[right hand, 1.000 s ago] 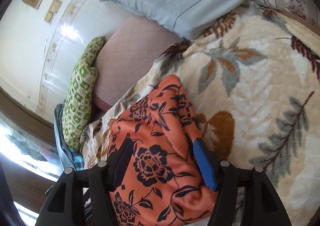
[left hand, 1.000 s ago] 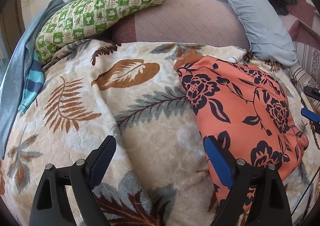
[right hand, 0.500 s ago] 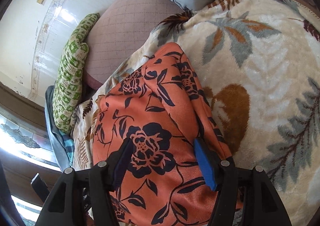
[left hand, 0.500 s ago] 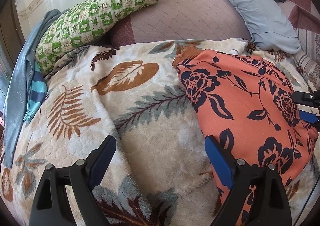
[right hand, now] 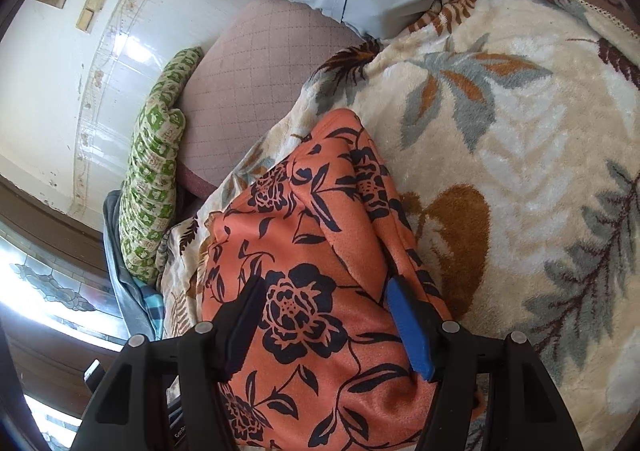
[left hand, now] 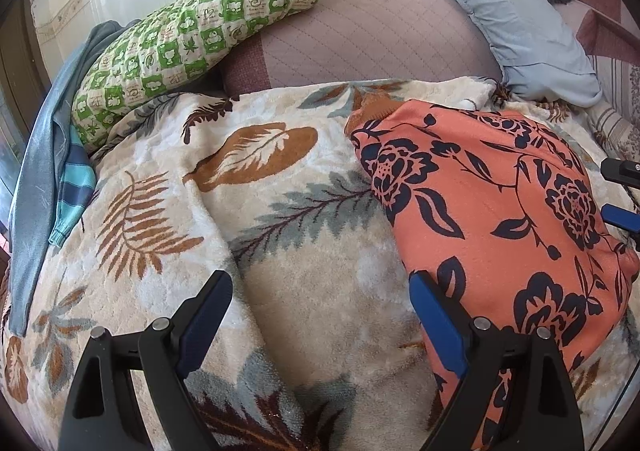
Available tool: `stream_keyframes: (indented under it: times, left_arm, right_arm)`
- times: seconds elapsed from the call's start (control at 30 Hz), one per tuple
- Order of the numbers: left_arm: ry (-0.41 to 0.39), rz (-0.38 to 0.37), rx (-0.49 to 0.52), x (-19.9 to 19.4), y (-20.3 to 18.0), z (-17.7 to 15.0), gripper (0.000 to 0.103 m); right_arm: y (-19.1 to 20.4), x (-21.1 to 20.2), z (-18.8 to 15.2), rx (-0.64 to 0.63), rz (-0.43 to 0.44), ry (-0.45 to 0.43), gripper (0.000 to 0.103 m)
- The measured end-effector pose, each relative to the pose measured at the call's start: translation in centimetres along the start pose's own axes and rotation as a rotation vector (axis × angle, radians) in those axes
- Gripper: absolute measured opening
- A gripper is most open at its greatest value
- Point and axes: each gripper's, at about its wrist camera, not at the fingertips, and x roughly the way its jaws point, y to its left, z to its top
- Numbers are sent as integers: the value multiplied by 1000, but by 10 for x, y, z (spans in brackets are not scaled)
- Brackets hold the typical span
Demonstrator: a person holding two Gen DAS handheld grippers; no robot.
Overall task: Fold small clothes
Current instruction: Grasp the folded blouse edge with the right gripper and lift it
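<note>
— What are your grippers doing at this moment?

— I am holding my left gripper (left hand: 320, 311) with its jaws standing wide apart at the bottom of the left wrist view, nothing between them but the leaf-patterned blanket (left hand: 280, 263) below. One of its fingers (left hand: 436, 323) is showing against the near edge of the orange floral garment (left hand: 500, 211), though I cannot tell whether it is touching the cloth.

— And the other one?

— My right gripper (right hand: 324, 315) is sitting at the bottom centre of its own view, jaws partly apart, with the orange floral garment (right hand: 304, 271) lying between and under the fingers. I cannot tell whether the pads are pressing on it. In the left wrist view the right gripper's tips (left hand: 622, 191) are peeking in at the right edge, over the far side of the cloth.

— Where is the garment lying?

— It is spreading over the right half of the left wrist view, on the blanket. Beyond it, a green checked pillow (left hand: 192, 39) is resting at upper left, a pink quilted cushion (left hand: 360, 39) at top centre, and a pale blue pillow (left hand: 512, 19) at upper right. A blue-grey cloth (left hand: 40, 155) is hanging down the left edge.
</note>
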Motion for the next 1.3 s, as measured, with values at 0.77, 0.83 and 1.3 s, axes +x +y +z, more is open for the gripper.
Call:
stream_keyframes:
  times: [0.77,0.83,1.3]
  left_arm:
    - [40,-330,-211,7,7,2,94]
    - [66,-357,-206,15,2,0,94]
    - [113,-534,-246,33,-14,-9,94]
  right_arm:
    - [-48,8,17,141,12,34,72]
    - [-53,16,18,151,22,64,73]
    - [-38,55,6,132,174,184,85]
